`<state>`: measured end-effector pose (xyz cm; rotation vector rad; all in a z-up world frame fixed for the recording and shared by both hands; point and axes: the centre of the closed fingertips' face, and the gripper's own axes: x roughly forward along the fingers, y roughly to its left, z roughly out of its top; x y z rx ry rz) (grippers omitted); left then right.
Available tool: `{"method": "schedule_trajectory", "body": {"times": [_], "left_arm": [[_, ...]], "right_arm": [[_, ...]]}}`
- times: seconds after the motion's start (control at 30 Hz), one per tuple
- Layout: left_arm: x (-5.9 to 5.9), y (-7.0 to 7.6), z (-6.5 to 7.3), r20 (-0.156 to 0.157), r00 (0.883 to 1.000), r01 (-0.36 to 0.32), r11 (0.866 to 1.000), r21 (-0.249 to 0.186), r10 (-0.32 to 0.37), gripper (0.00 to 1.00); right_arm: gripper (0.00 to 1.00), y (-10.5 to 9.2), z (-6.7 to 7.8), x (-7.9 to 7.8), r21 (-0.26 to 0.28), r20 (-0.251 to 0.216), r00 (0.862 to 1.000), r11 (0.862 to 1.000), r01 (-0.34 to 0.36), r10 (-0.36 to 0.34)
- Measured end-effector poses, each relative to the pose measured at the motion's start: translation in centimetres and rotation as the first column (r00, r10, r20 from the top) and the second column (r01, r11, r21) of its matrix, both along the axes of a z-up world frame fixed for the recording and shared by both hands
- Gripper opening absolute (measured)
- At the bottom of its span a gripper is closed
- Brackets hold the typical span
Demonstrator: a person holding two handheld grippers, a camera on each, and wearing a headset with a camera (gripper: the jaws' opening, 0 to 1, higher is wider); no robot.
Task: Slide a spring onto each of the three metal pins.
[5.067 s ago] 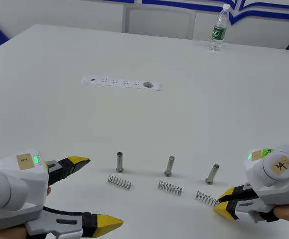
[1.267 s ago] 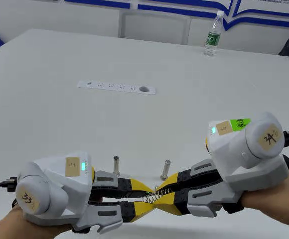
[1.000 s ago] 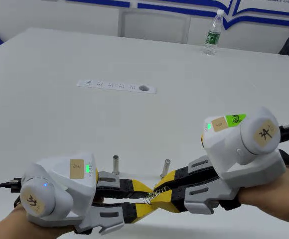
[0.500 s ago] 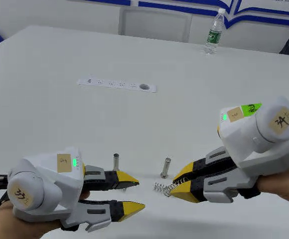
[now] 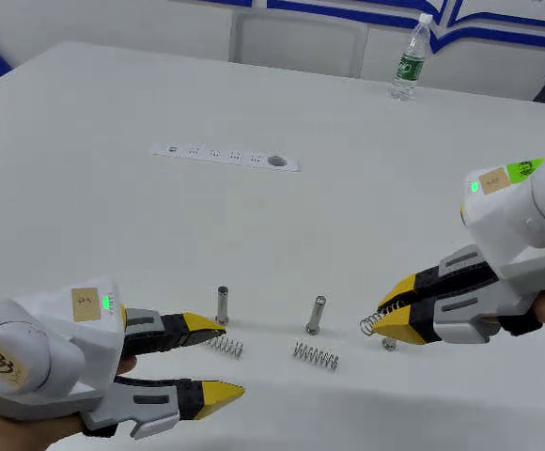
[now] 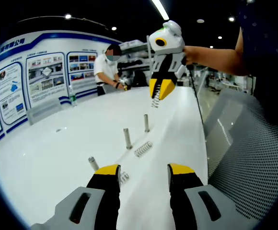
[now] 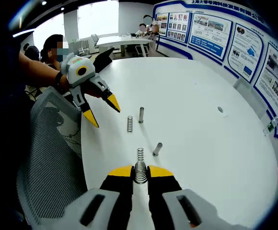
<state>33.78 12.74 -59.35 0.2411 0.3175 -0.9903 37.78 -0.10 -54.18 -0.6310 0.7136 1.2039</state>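
Three short metal pins stand in a row: the left pin (image 5: 223,305), the middle pin (image 5: 317,315) and the right pin (image 5: 388,344), which is partly hidden under my right gripper. My right gripper (image 5: 382,324) is shut on a spring (image 5: 370,324), held just above the right pin; the right gripper view shows that spring (image 7: 139,172) pinched between the jaws. Two more springs lie on the table, the left spring (image 5: 224,346) and the middle spring (image 5: 316,355). My left gripper (image 5: 224,357) stands open beside the left spring with nothing in it.
A white power strip (image 5: 225,156) lies farther back on the white table (image 5: 113,216). A water bottle (image 5: 411,58) stands at the far edge. The left gripper view shows a person (image 6: 108,67) in the background and a mesh chair back (image 6: 244,158) close by.
My right gripper has carried the spring to the right, over the right pin. My left gripper has drawn back to the left and stays open. One second ago both grippers met at the spring.
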Motion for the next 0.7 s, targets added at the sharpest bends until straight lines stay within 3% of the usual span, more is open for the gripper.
{"method": "schedule_trajectory", "body": {"times": [0.17, 0.37, 0.7], "left_arm": [[0.1, 0.9, -0.3, -0.029, 0.999, -0.044, 0.999, -0.009, 0.044, 0.48], [0.2, 1.8, -0.5, -0.044, 0.996, -0.079, 0.997, -0.011, 0.079, 0.54], [0.2, 2.2, -0.8, -0.063, 0.992, -0.110, 0.994, -0.015, 0.109, 0.60]], "right_arm": [[0.12, -1.2, 0.4, 1.2, -0.028, 0.011, 1.000, 0.999, 0.026, -0.026], [0.12, -2.5, 0.2, 2.6, -0.087, 0.024, 0.999, 0.995, 0.042, -0.040], [0.12, -4.0, -1.9, 4.3, -0.206, -0.006, 0.999, 0.977, 0.046, -0.049]]}}
